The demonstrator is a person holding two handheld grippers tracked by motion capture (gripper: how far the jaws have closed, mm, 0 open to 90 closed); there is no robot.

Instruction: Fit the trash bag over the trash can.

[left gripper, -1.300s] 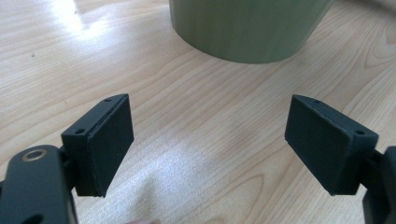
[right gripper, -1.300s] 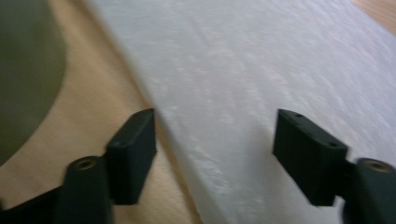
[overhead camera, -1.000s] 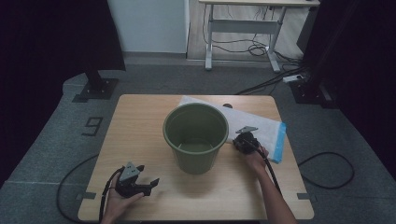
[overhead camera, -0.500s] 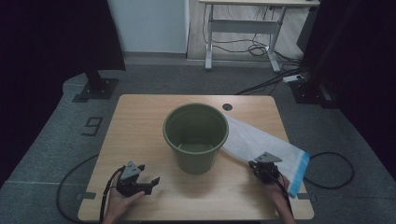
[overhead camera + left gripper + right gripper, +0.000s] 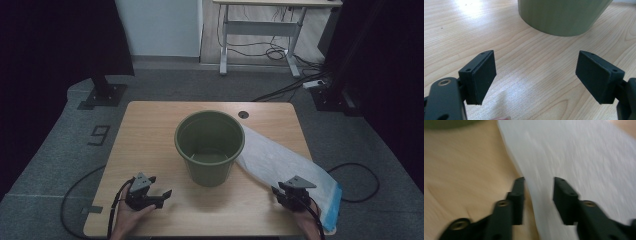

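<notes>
Table (image 5: 150, 130): A light wooden top is seen from above, with a small dark round hole (image 5: 243, 114) near its far edge.

Bucket (image 5: 210, 146): A green bucket is stood upright near the middle of the table. Its inside looks bare, but the bottom is dim. In the left gripper view its top is cut off by the edge of the picture, and just the lower wall (image 5: 564, 15) is seen.

Bag (image 5: 290, 170): A flat white bag with a blue end is laid on the right side of the table. One end is hidden behind the bucket. The blue end hangs past the table's edge.

Left gripper (image 5: 160, 196): It is held low at the near left of the table, pointed at the bucket. Its jaws are spread wide with nothing between them, and bare wood is seen in the gap (image 5: 536, 82).

Right gripper (image 5: 276, 194): It is held at the near right, at the bag's near edge. Its own view is blurred. The jaws are parted a little (image 5: 537, 200), and the bag's edge is seen between them. Whether the bag is touched cannot be told.

Hands: Both are cut off at the bottom of the high view.
</notes>
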